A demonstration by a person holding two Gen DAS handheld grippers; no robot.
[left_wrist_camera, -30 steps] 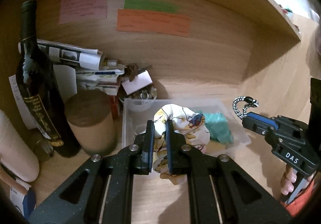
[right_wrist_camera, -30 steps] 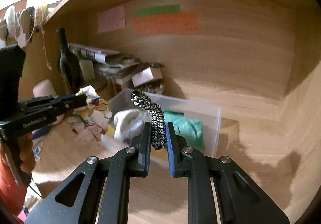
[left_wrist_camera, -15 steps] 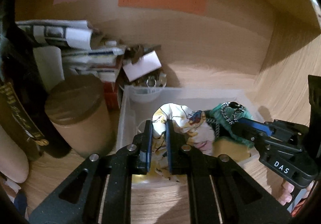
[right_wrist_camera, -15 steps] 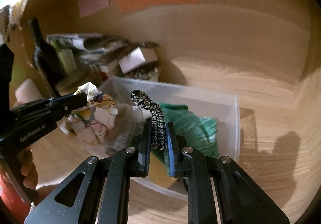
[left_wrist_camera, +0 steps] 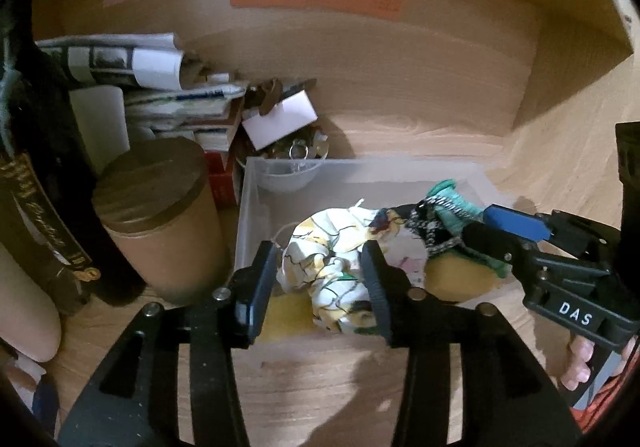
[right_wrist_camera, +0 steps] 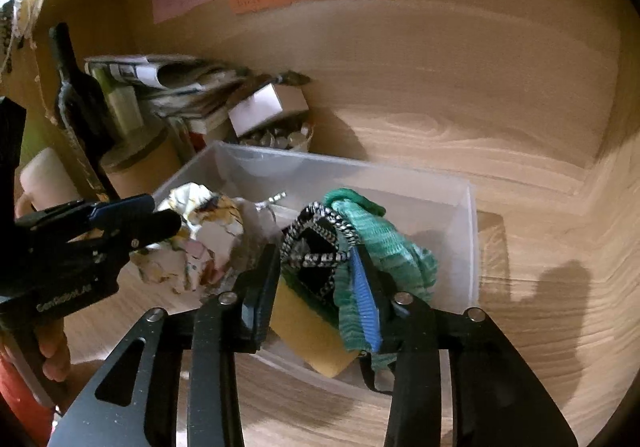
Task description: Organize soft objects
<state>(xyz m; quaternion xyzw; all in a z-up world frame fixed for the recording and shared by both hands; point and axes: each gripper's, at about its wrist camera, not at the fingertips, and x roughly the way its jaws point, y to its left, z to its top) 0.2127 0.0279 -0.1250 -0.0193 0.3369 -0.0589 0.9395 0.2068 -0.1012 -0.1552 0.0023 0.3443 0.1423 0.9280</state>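
Left gripper (left_wrist_camera: 320,279) and right gripper (right_wrist_camera: 316,283) both just spread apart over the clear bin (right_wrist_camera: 464,243): half a second ago each was clamped. Floral cloth (left_wrist_camera: 332,255) and black-white cord (right_wrist_camera: 316,235) now lie released inside the bin, cord beside the green mesh (right_wrist_camera: 384,247). Both drops look done.

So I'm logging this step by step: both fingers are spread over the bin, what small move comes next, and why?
Probably lift both grippers straight up and out. The left gripper is open around the patterned cloth, the right gripper is open around the black-and-white cord, and both items lie inside the clear bin.
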